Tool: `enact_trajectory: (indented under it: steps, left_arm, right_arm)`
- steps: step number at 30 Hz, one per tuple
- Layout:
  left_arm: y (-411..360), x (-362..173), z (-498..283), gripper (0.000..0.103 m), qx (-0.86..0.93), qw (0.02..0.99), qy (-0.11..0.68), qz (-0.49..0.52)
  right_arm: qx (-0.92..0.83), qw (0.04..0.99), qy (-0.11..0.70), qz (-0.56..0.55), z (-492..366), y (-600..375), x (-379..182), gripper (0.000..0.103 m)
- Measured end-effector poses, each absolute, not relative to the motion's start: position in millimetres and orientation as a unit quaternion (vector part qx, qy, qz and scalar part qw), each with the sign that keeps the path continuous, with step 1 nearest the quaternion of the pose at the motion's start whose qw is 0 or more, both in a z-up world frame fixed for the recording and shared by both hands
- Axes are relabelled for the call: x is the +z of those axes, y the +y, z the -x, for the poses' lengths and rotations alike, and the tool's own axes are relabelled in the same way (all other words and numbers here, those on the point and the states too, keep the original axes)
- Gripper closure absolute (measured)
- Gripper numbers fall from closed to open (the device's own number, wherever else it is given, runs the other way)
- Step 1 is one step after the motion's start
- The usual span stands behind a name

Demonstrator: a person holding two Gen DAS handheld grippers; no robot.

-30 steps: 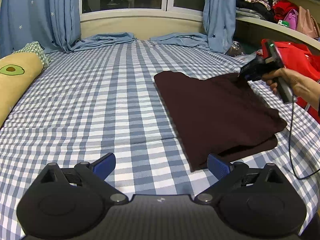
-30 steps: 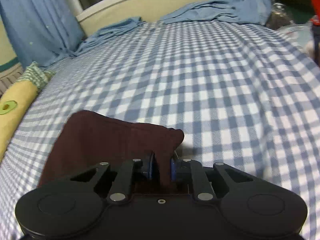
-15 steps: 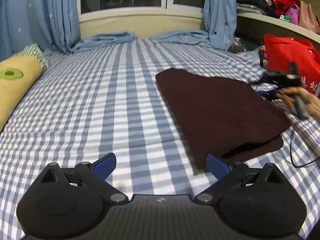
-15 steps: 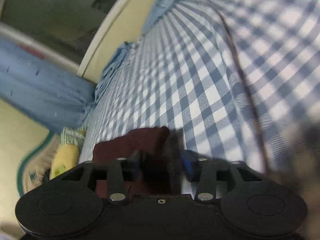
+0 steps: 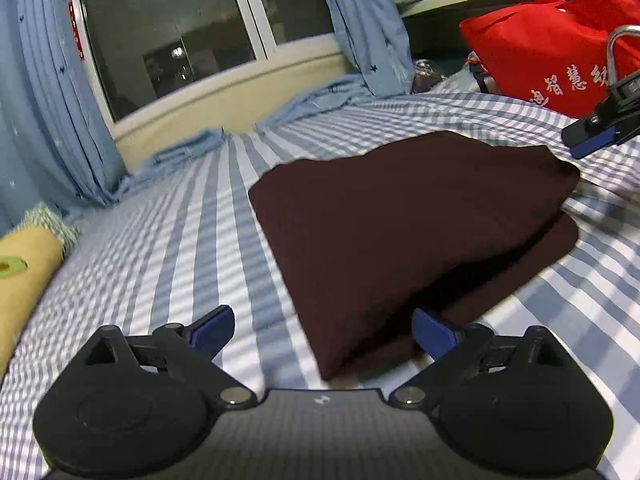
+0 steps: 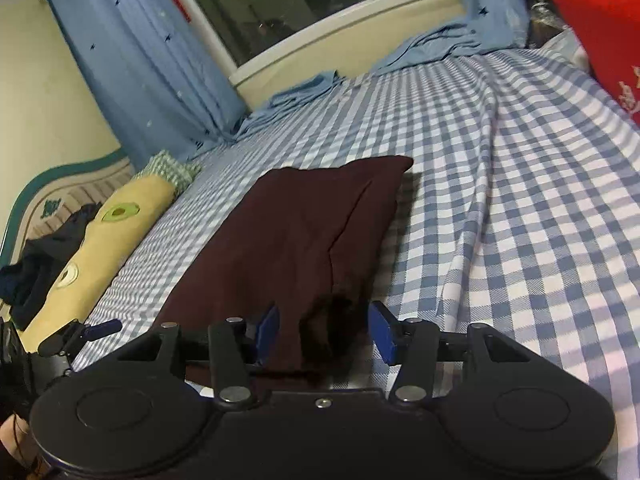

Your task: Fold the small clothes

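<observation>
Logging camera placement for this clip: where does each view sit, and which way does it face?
Left wrist: on the left gripper, low over the checked bed, facing the window; its blue fingers stand open around the dark folded garment's near corner.
Right wrist: on the right gripper, facing the window; fingers opening, garment edge loose between them.
Shared: garment, bed, avocado pillow, and each gripper appears in the other's view.
</observation>
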State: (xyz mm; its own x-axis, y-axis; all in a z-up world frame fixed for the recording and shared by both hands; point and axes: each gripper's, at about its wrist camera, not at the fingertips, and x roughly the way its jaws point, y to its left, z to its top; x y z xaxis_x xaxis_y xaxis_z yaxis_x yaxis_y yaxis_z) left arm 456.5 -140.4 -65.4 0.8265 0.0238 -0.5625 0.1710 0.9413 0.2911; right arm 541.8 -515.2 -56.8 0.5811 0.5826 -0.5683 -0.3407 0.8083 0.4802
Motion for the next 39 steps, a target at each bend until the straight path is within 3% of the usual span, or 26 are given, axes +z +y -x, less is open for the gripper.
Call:
enact_trajectory:
  steps: [6, 13, 16, 19, 22, 25, 26, 27, 28, 29, 35, 39]
  left_arm:
    - [-158.7, -93.6, -482.4, 0.007, 0.024, 0.934, 0.29, -0.206]
    - [-120.4, -87.5, -471.4, 0.004, 0.072, 0.945, 0.287, -0.14]
    - [-104.4, -84.2, -470.6, 0.004, 0.095, 0.947, 0.283, -0.12]
    - [-94.3, -81.8, -468.7, 0.004, 0.107, 0.949, 0.274, -0.116]
    - [-90.4, -85.1, -469.1, 0.004, 0.11, 0.948, 0.279, -0.107]
    - [-89.3, -83.5, -463.7, 0.004, 0.118, 0.95, 0.271, -0.098]
    - [-88.4, -82.2, -463.1, 0.004, 0.12, 0.951, 0.27, -0.092]
    - [-87.5, -81.2, -462.6, 0.004, 0.121, 0.951, 0.272, -0.087]
    - [-86.3, -80.8, -462.6, 0.004, 0.121, 0.95, 0.274, -0.082]
    - [-84.5, -80.7, -462.3, 0.005, 0.122, 0.95, 0.277, -0.076]
    - [-56.9, -86.1, -461.9, 0.006, 0.121, 0.944, 0.307, 0.011]
    - [-50.4, -93.0, -467.2, 0.004, 0.12, 0.936, 0.329, 0.028]
  right_arm:
    - [0.251, 0.881, 0.352, -0.191, -530.7, -519.4, -51.2, 0.05]
    - [0.264, 0.87, 0.362, -0.207, -521.8, -516.5, -55.6, 0.05]
    - [0.262, 0.876, 0.361, -0.185, -523.1, -502.8, -64.2, 0.057]
    - [0.284, 0.868, 0.364, -0.184, -526.1, -488.6, -68.6, 0.08]
    - [0.283, 0.858, 0.393, -0.169, -530.4, -471.4, -72.6, 0.089]
    - [0.266, 0.841, 0.413, -0.227, -537.4, -477.5, -81.9, 0.087]
    - [0.259, 0.835, 0.415, -0.253, -537.8, -482.1, -84.6, 0.077]
    - [0.249, 0.831, 0.415, -0.276, -536.7, -486.3, -87.2, 0.073]
    - [0.247, 0.828, 0.414, -0.287, -535.9, -489.0, -89.4, 0.074]
    - [0.252, 0.822, 0.421, -0.29, -534.8, -487.9, -91.4, 0.093]
    - [0.309, 0.794, 0.349, -0.39, -512.3, -498.8, -78.8, 0.098]
    - [0.272, 0.791, 0.412, -0.362, -506.0, -498.3, -119.4, 0.098]
